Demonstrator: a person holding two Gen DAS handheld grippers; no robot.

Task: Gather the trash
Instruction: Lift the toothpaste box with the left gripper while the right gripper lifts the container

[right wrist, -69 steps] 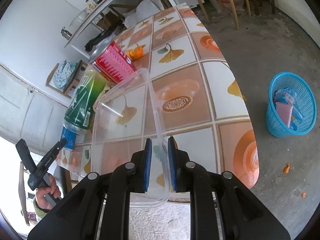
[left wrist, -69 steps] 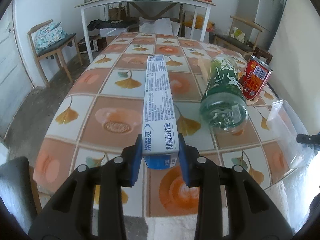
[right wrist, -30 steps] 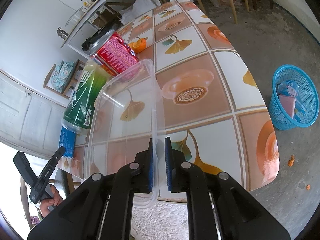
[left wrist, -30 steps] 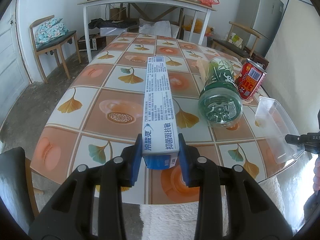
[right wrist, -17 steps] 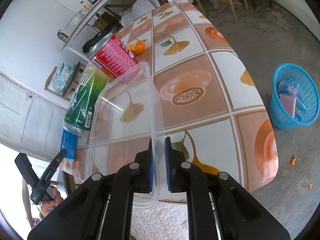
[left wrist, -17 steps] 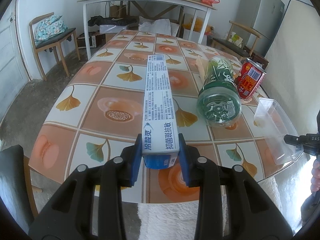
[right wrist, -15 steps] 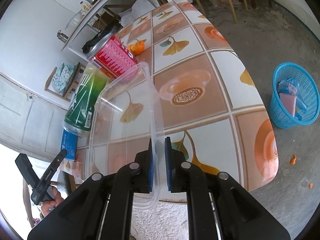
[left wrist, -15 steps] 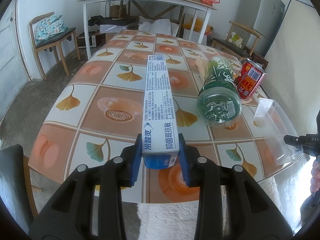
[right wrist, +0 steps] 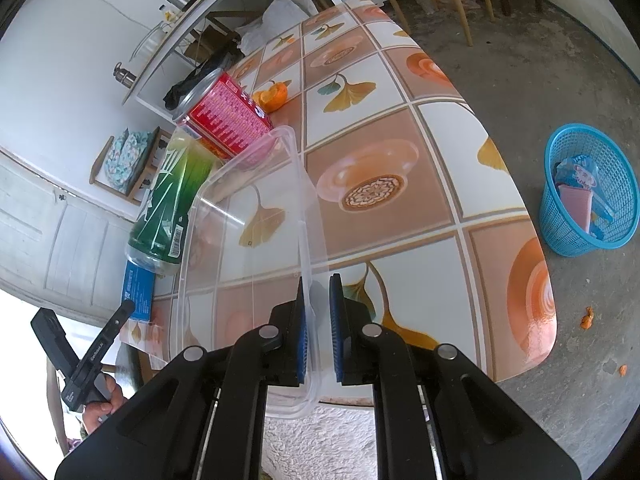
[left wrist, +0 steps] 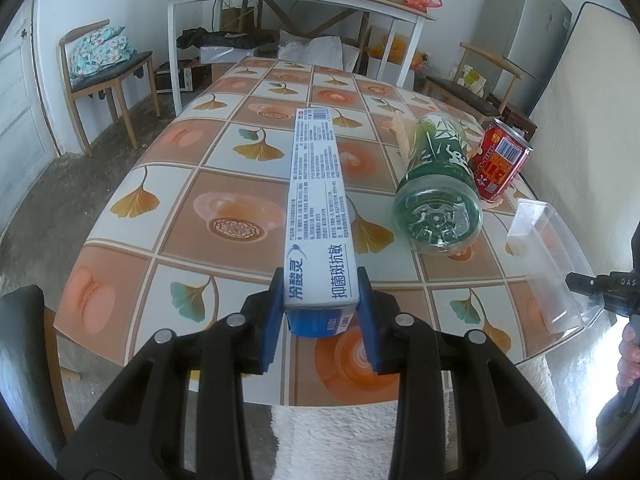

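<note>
At the near edge of the tiled surface, the left hand-held gripper pinches the near end of a long toothpaste box, both blue pads pressed against its sides. The box juts out toward the far side, clear of the top; a grip at one end probably leaves the rest free to tip into a bin. On the right, the right hand-held gripper has its jaws nearly pressed together on the thin side wall of a clear plastic tub. Pinching the rim is likely the only secure hold on so wide a container. The tub appears empty; the tile pattern shows through it.

Two items lie untouched at the far right: a green bottle on its side, base toward the left camera, and a red can tilted just beside it. An orange fruit or peel sits beyond the can.

On the floor, well apart from the surface on its right, stands a blue basket. It already holds several wrappers or packets, and is presumably the destination for both held items.
</note>
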